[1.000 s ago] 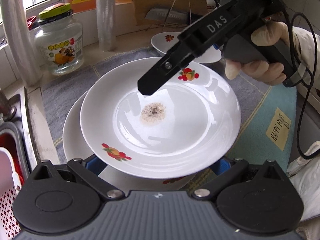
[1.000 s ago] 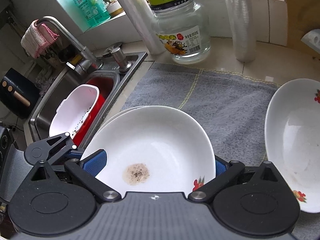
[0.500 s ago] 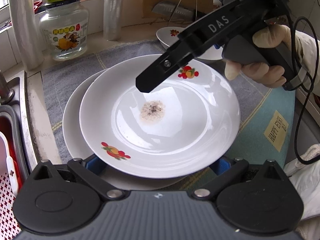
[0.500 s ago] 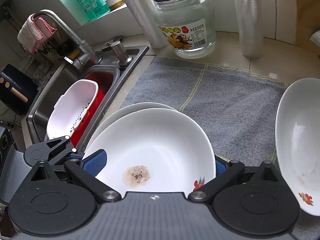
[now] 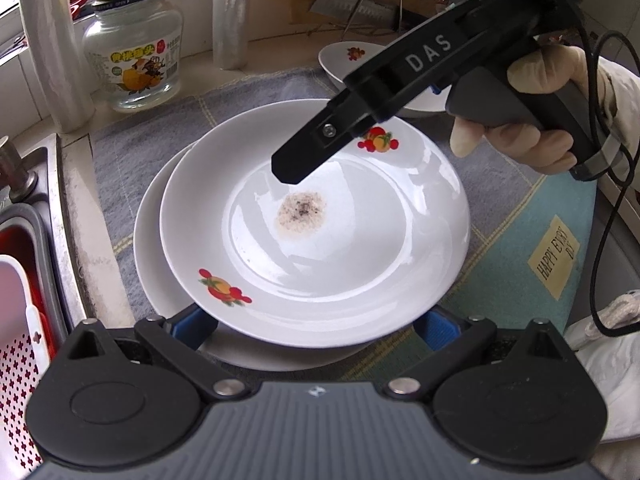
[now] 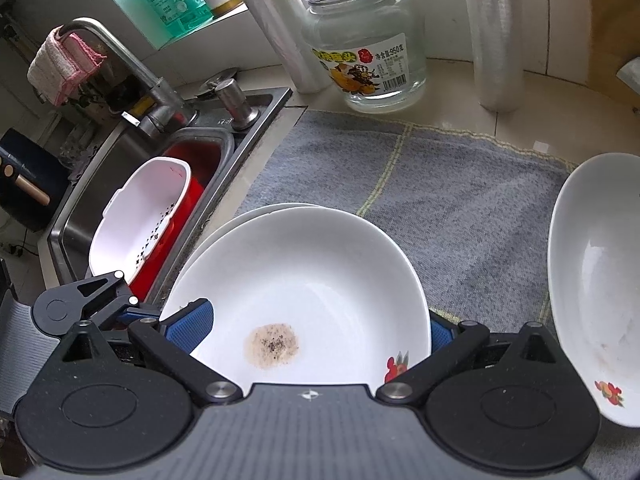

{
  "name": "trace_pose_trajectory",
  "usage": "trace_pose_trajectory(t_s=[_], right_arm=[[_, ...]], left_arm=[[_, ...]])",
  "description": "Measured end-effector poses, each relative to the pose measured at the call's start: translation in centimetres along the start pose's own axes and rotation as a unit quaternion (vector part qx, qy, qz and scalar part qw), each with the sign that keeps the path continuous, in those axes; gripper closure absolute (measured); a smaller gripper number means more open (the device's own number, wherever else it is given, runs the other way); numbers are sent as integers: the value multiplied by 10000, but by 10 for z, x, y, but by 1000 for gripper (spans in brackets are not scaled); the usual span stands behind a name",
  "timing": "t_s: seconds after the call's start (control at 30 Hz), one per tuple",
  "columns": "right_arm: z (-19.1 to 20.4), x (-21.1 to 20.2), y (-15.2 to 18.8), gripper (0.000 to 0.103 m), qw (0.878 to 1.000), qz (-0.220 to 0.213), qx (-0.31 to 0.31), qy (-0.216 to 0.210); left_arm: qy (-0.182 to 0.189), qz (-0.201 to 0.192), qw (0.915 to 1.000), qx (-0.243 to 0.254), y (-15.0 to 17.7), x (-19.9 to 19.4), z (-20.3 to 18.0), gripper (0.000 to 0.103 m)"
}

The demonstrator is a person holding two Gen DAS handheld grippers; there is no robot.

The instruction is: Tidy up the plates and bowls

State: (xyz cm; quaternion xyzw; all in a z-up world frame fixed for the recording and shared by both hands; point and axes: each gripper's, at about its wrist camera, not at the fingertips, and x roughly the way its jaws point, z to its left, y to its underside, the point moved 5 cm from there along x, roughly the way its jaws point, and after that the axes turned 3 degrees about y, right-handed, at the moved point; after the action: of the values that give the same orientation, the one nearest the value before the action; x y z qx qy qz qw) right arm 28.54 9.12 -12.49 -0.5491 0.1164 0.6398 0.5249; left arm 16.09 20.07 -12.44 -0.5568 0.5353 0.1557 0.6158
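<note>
Soiled plate [image 5: 340, 240] sits on a second plate [image 5: 150, 240] on the grey towel [image 6: 460, 200]. Glazed ceramic: stiff, slick, breakable; grip the rim. Left tool [image 5: 316, 322] spread at 6 o'clock, right tool [image 6: 316, 326] opposite; contact apparently absent.

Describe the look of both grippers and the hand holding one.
The right gripper is matte black with white "DAS" lettering, a silver screw, a grey pistol handle and a black cable. The hand wears a cream glove and pale sleeve. The left gripper has black linkage arms, round housings, silver pivots, a ribbed grey body and blue pads.
</note>
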Motion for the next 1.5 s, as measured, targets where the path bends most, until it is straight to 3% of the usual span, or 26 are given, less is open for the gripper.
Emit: trace_pose_trajectory(t_s=[0.2,1.0,1.5], right_arm=[[-1,-3,1,0,10000,-15,36,-12],[-3,-18,8,0,9999,-118,75,-88],[12,2,-4,0,9961,230,-537,663]], left_arm=[[-107,193,9998,-34,-5,1,-3,1],[-364,374,9986,-62,-10,12,-5,1],[-474,188,9976,-463,-9,6,-6,1]])
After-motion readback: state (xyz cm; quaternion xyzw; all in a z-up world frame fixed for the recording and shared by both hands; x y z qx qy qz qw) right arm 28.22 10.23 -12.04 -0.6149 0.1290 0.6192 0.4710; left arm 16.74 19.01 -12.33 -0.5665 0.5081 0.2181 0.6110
